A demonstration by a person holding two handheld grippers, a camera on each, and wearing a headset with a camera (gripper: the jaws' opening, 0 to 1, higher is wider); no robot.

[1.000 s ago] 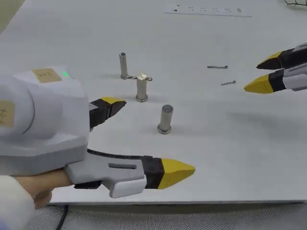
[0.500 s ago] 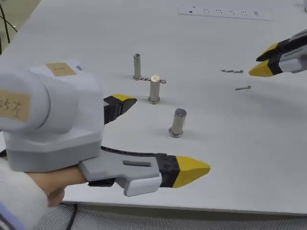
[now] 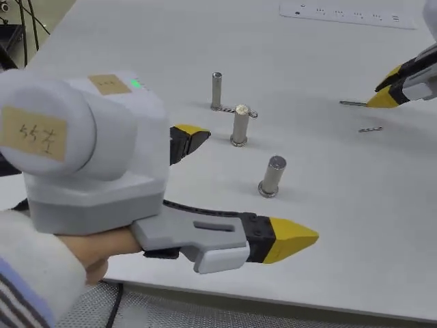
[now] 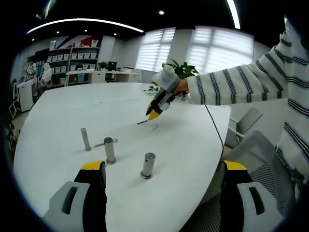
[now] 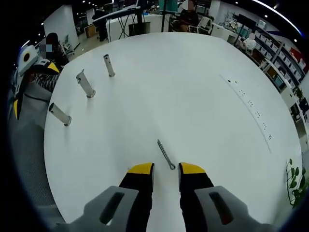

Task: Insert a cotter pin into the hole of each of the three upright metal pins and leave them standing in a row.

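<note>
Three upright metal pins stand in a slanted row: the far pin (image 3: 216, 90) (image 4: 85, 139) (image 5: 109, 65), the middle pin (image 3: 240, 125) (image 4: 110, 150) (image 5: 85, 83) with a cotter pin (image 3: 235, 110) through its top, and the near pin (image 3: 273, 176) (image 4: 148, 165) (image 5: 60, 114). My left gripper (image 3: 246, 188) (image 4: 164, 166) hovers wide open in front of them, holding nothing. My right gripper (image 3: 389, 96) (image 5: 166, 170) is low at the right, its jaws narrowed. A loose cotter pin (image 3: 351, 104) (image 5: 165, 154) lies on the table just ahead of its tips. A second loose cotter pin (image 3: 371, 129) lies nearby.
The white table (image 3: 136, 41) runs to a rounded front edge near me. A white strip with dark marks (image 3: 348, 14) (image 5: 248, 104) lies at the far side. A striped sleeve (image 4: 231, 84) holds the right gripper (image 4: 157, 108).
The right gripper's jaws have narrowed from wide apart and come down to the loose cotter pin. The head camera shifted; the left gripper and the upright pins stayed put.
</note>
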